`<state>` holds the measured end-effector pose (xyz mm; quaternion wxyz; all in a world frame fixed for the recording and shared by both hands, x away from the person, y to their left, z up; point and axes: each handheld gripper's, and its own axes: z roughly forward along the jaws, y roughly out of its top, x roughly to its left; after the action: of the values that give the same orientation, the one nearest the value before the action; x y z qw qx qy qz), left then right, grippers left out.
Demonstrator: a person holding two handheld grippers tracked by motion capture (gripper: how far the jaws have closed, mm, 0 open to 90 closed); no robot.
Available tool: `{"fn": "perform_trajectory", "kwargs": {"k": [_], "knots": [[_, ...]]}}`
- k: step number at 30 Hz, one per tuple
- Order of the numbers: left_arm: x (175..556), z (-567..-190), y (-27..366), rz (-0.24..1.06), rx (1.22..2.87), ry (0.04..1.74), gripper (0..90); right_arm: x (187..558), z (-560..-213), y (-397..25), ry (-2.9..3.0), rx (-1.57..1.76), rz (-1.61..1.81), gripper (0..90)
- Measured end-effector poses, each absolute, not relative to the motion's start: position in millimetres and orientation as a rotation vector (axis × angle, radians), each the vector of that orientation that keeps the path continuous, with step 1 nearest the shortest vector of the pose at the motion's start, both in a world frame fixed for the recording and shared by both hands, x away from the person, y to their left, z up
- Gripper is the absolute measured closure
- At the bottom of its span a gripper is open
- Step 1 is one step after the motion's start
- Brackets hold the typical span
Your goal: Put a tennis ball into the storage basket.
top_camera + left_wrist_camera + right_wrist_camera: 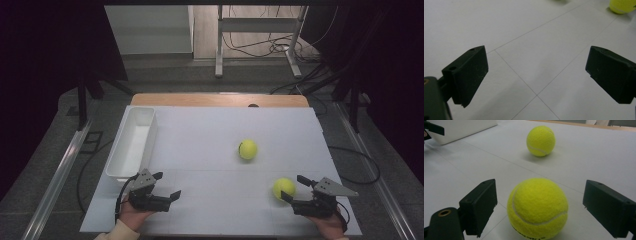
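I judge that I am only at the beginning: both balls lie on the table and the tray looks empty, so nothing is gathered yet, if gathering is the aim.

My right gripper [539, 207] is wide open and holds nothing. The nearer round yellow-green felt tennis ball [537, 208] sits on the white board between its 2 black jaws, with a gap on each side. I think I need only to close on it.

My left gripper [536, 77] is also wide open and empty, with bare white table [524, 37] between its jaws. In the high view it rests just in front of the near end of the long white plastic tray [131, 142].

From this tray, the nearer ball lies far across the table toward my right hand. The second yellow-green tennis ball [248, 149] lies farther back, nearer to the tray, close to the middle of the board, and well apart from both grippers.
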<state>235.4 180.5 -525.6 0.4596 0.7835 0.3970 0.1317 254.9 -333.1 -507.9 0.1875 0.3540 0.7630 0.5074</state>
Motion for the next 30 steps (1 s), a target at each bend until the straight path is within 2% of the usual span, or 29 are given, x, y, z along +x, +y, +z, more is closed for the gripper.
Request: {"fn": "perform_trajectory", "kwargs": {"k": [30], "knots": [[232.9, -519.5, 171.9, 0.334, 1.924, 0.936, 5.4, 257.7, -504.2, -328.6, 2.154, 0.972, 1.405, 13.0]]}}
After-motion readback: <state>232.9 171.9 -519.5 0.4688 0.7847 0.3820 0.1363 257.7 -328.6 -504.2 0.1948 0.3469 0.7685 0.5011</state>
